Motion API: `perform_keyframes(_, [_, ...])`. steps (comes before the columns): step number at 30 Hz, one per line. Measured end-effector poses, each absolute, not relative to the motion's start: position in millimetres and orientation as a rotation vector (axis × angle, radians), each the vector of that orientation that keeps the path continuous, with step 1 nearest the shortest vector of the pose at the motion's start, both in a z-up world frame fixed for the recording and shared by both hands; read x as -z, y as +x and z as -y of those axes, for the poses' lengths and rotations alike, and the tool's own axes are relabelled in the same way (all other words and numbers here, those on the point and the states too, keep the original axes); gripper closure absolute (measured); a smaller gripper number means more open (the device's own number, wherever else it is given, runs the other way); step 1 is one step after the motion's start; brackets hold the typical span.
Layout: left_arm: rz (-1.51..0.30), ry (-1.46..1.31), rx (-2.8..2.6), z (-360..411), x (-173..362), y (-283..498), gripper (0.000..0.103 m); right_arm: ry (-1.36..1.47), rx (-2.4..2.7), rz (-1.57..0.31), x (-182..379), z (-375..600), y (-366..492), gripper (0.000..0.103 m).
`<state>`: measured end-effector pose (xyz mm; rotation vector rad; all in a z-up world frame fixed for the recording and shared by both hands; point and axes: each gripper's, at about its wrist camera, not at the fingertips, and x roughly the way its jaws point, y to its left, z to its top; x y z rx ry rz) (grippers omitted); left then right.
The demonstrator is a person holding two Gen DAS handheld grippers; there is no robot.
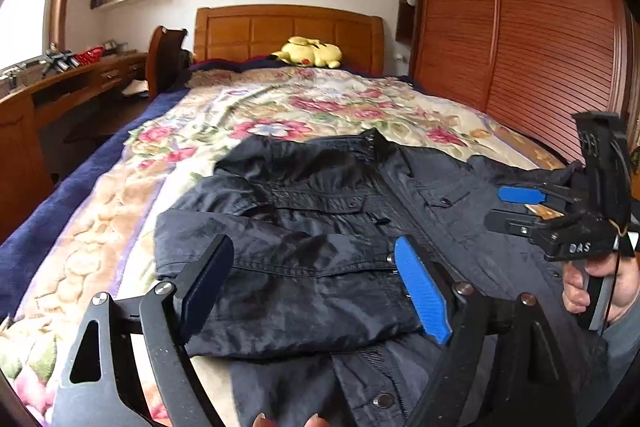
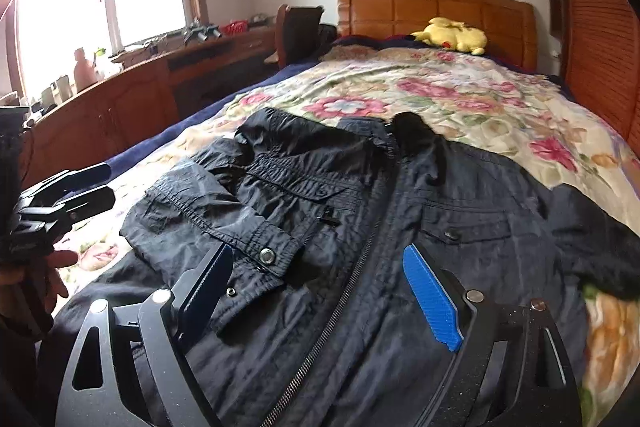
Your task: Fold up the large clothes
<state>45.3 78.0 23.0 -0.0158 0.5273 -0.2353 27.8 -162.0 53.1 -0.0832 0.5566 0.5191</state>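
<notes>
A dark navy jacket (image 1: 320, 211) lies front-up on the floral bedspread (image 1: 320, 99), zipped, collar toward the headboard. One sleeve (image 1: 256, 247) is folded across the chest, its snap cuff (image 2: 268, 251) near the zipper. The other sleeve (image 2: 592, 235) stretches out to the right. My left gripper (image 1: 316, 267) hovers open over the folded sleeve, nothing pinched between its fingers. My right gripper (image 2: 320, 267) stands open above the zipper and the chest pocket, also holding nothing. Each gripper shows in the other's view: the right gripper (image 1: 506, 207) at the right edge, the left gripper (image 2: 96, 185) at the left edge.
A yellow plush toy (image 1: 308, 53) rests by the wooden headboard (image 1: 288, 31). A slatted wooden wardrobe (image 1: 520, 27) runs along the bed's right side. A desk (image 2: 132, 87) with clutter and a chair (image 2: 296, 31) stand to the left under a bright window.
</notes>
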Motion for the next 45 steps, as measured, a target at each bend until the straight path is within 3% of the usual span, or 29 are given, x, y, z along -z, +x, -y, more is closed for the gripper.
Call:
perform_keyframes(18, [-0.524, -0.039, 0.205, -107.9, -8.7, 47.1, 0.019, -0.191, -0.656, -0.856, 4.4, 98.8, 143.5, 0.031])
perform_keyframes(20, [-0.524, -0.037, 0.199, -109.3, -8.1, 47.5, 0.019, -0.184, -0.677, -0.859, 6.1, 94.5, 149.2, 0.038])
perform_keyframes(25, [-0.522, -0.034, 0.19, -109.6, -7.4, 48.6, 0.019, -0.182, -0.703, -0.852, 5.5, 96.7, 148.6, 0.078])
perform_keyframes(29, [-0.518, -0.025, 0.188, -108.9, -6.7, 48.1, 0.019, -0.185, -0.717, -0.792, -1.5, 97.1, 140.5, 0.092])
perform_keyframes(45, [-0.497, -0.015, 0.176, -100.2, -8.9, 38.8, 0.019, -0.181, -0.436, -0.527, -66.5, 208.3, 99.5, 0.094])
